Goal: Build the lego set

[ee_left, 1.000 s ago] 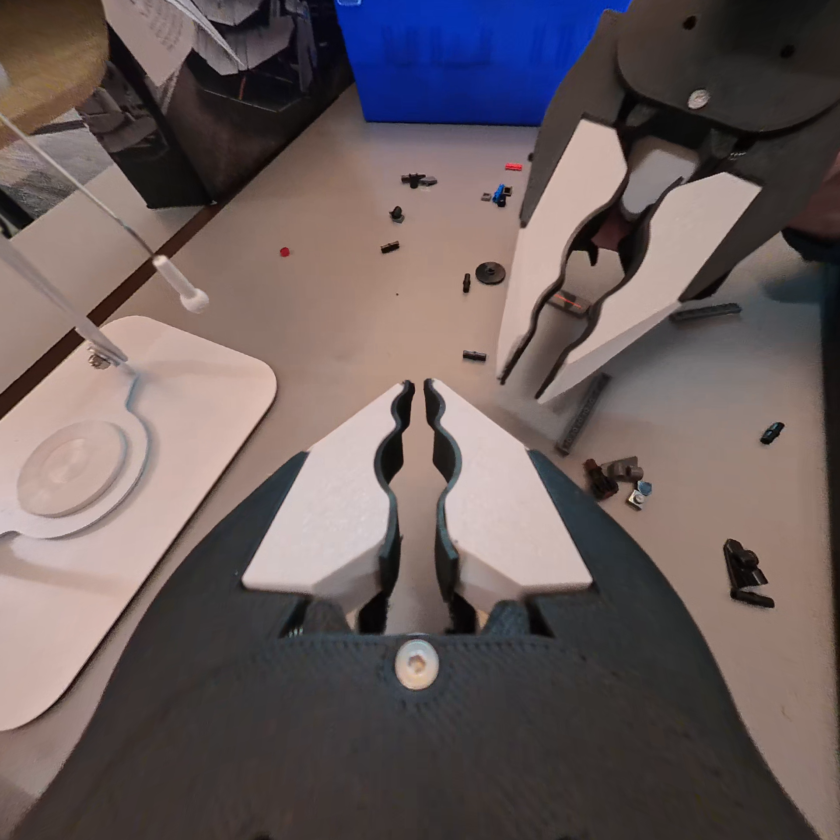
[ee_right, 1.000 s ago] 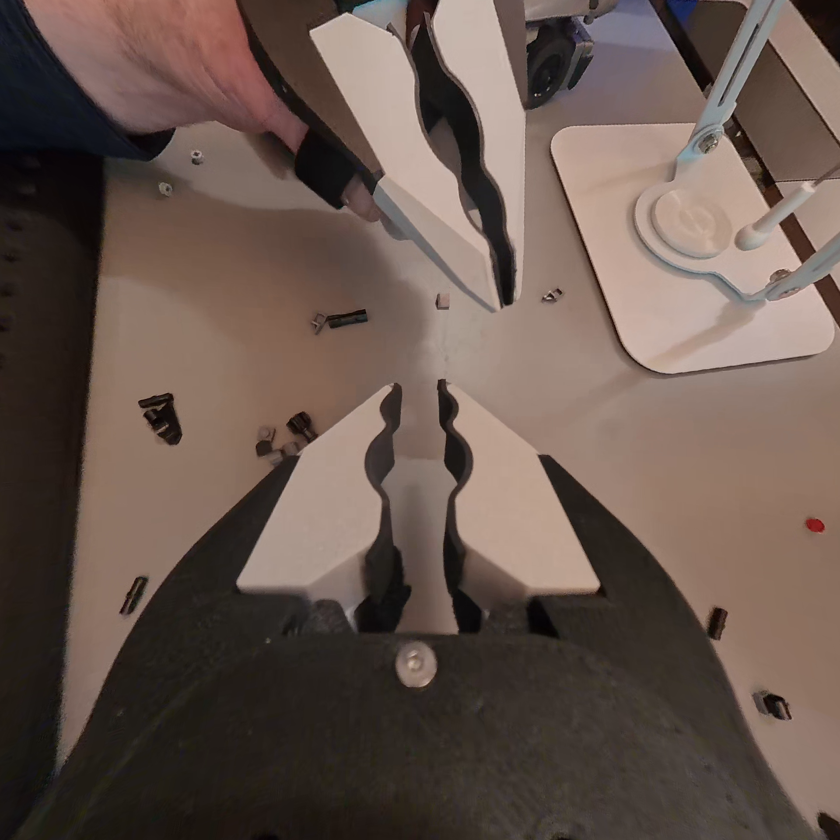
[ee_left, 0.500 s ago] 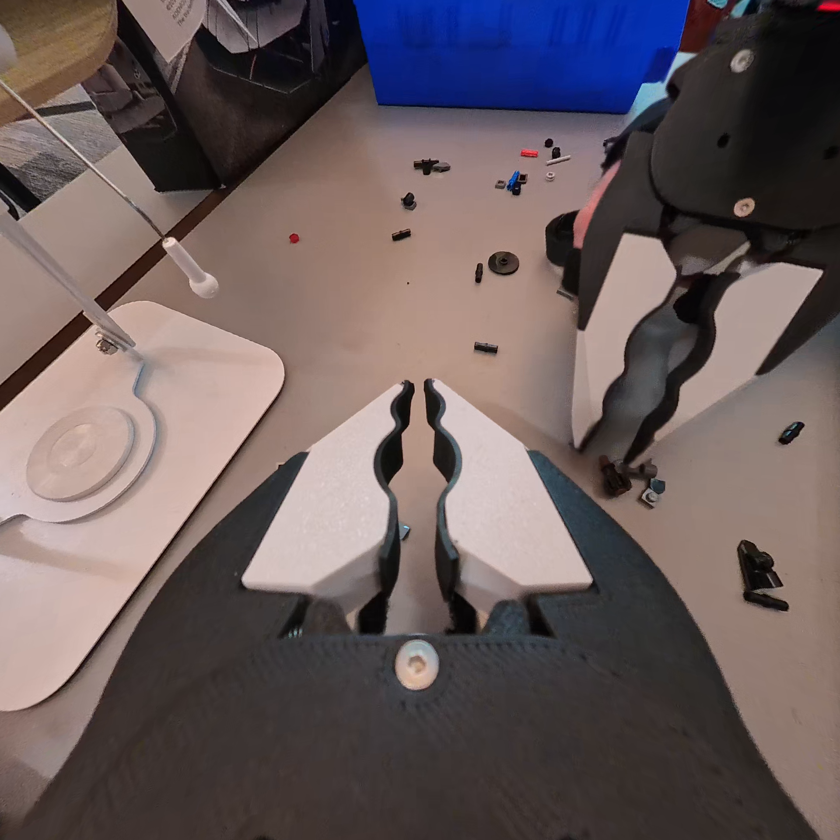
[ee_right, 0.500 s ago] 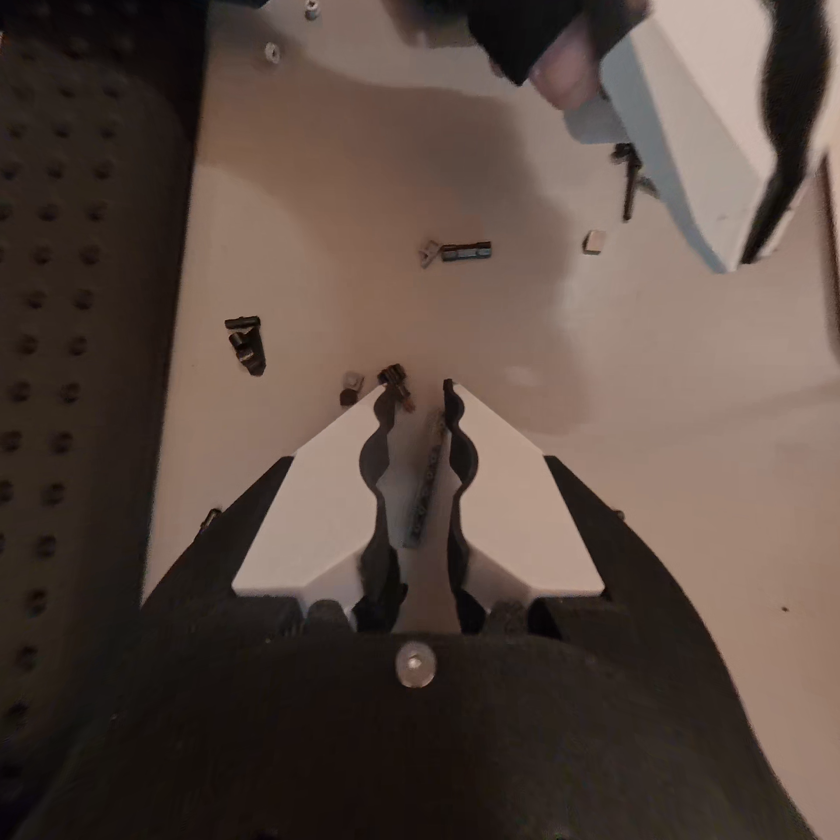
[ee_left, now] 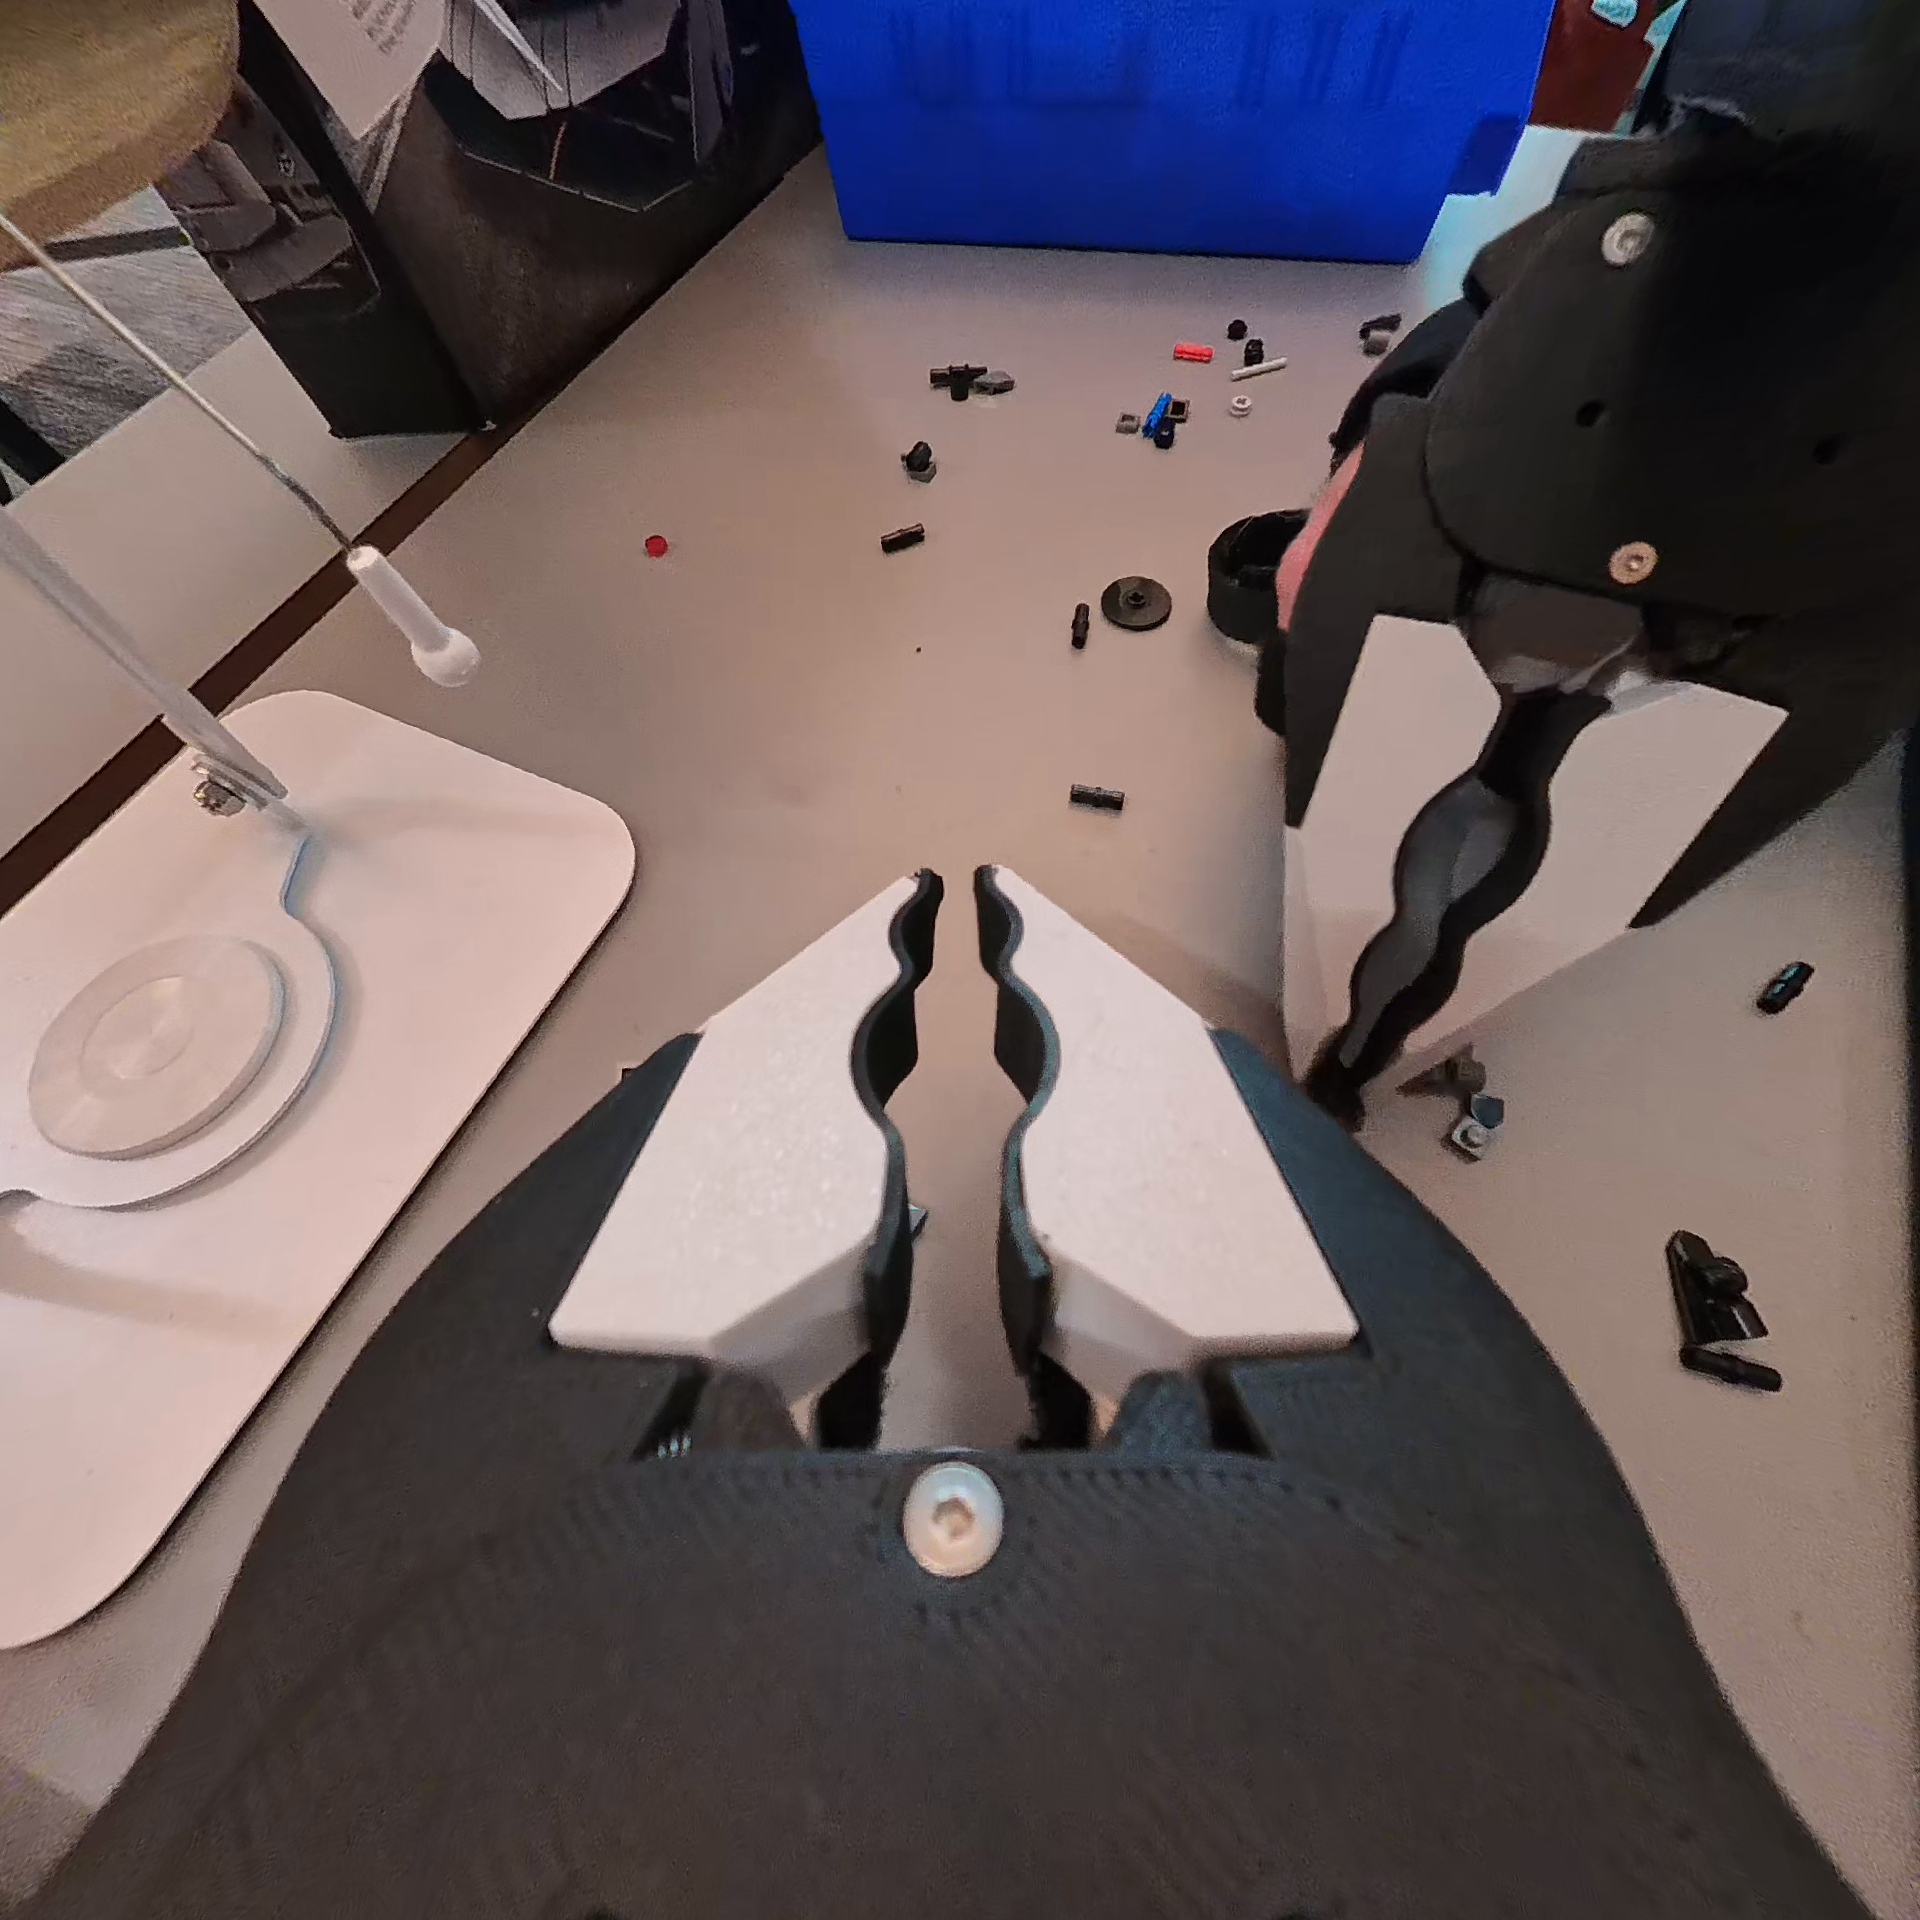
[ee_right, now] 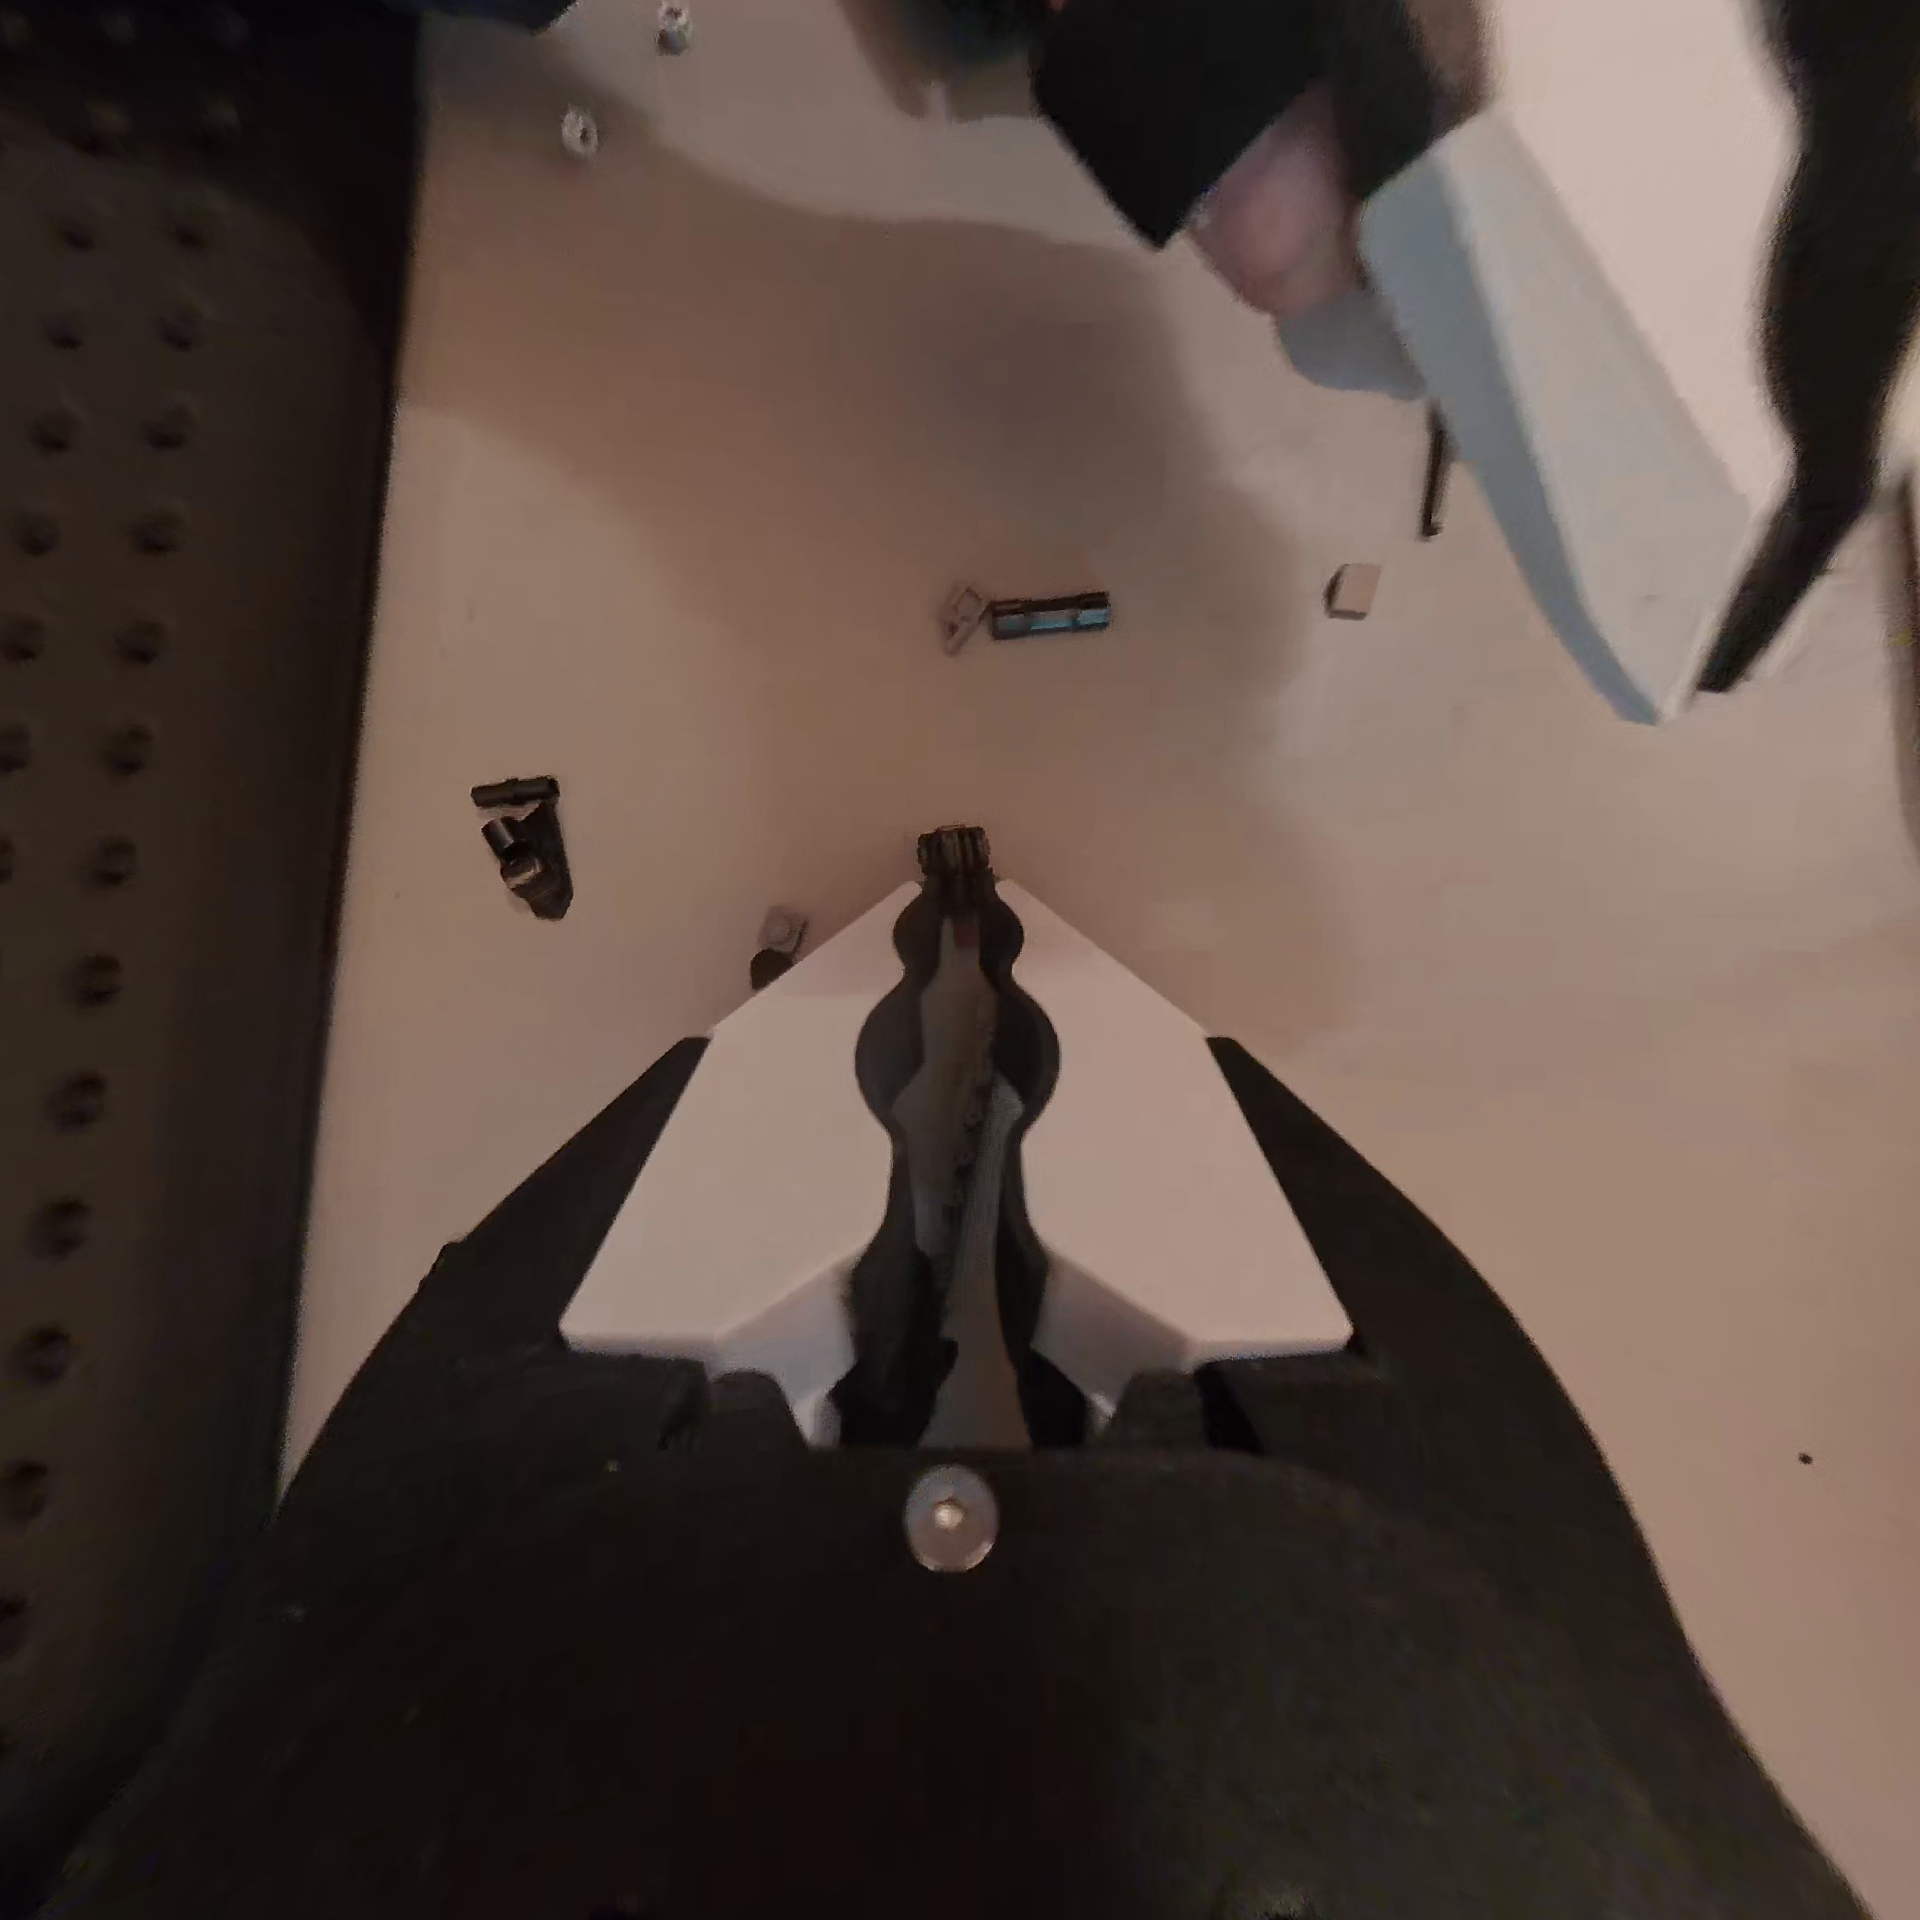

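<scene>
The right gripper, with white fingers in a black printed body, points steeply down at the pale grey tabletop. Its jaws are drawn nearly together on a small black toothed lego piece, which pokes out just past the fingertips and sits at tabletop level. In the left wrist view the same gripper stands tips-down near a small grey and blue lego cluster.

The left gripper hovers above the tabletop with its jaws parted by only a narrow slit and nothing between them. From the right wrist view it is a blurred white finger at the upper right, with a fingertip of the person's gloved hand beside it.

Loose lego parts lie scattered about: a short black pin ahead of the left gripper, a black round disc, a small red stud, and a black hinged piece off to the right. A blue plastic bin stands at the far edge, and a white flat stand base lies to the left.
</scene>
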Action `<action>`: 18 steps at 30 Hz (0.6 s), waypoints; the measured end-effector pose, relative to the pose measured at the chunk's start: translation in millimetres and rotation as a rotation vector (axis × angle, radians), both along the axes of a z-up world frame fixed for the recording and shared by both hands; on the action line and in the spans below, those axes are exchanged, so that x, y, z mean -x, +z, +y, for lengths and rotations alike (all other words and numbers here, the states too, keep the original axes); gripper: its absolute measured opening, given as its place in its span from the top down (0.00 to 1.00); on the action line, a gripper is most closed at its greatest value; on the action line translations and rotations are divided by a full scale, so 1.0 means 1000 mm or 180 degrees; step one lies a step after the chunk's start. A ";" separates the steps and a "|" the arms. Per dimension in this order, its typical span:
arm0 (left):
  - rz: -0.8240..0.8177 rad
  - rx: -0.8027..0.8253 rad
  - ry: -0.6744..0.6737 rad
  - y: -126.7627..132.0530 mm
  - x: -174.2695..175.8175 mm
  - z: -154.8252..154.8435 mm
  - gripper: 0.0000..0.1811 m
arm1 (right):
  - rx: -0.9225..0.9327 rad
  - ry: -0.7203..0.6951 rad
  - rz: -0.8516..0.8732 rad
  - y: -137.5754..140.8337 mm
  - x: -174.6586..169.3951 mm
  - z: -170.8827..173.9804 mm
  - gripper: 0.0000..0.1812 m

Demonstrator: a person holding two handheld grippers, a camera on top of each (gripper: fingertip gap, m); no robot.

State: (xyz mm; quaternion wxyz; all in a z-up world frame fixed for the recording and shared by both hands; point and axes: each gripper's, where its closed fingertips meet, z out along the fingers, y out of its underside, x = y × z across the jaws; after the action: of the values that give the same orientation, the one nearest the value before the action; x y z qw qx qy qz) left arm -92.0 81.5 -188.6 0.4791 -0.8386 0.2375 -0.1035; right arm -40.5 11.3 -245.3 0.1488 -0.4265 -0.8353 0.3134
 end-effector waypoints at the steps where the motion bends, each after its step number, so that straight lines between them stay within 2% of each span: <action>1: -0.0040 -0.0001 -0.0013 0.001 -0.001 0.000 0.96 | 0.0008 -0.0063 0.0070 0.004 0.003 0.003 0.98; 10: -0.0952 -0.0081 -0.0076 0.023 -0.005 0.000 0.90 | 0.0139 -0.0907 0.0833 0.049 0.035 0.043 0.98; 18: -0.1455 -0.0025 -0.0140 0.028 -0.012 0.003 0.86 | -0.0174 -0.1249 0.1276 0.069 0.049 0.060 0.98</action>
State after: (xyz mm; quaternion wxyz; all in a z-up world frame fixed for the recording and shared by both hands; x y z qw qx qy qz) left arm -80.2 84.6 -160.5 0.5214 -0.7861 0.1415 -0.3003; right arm -89.8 71.0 -176.5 0.3804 -0.5054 -0.6988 0.3340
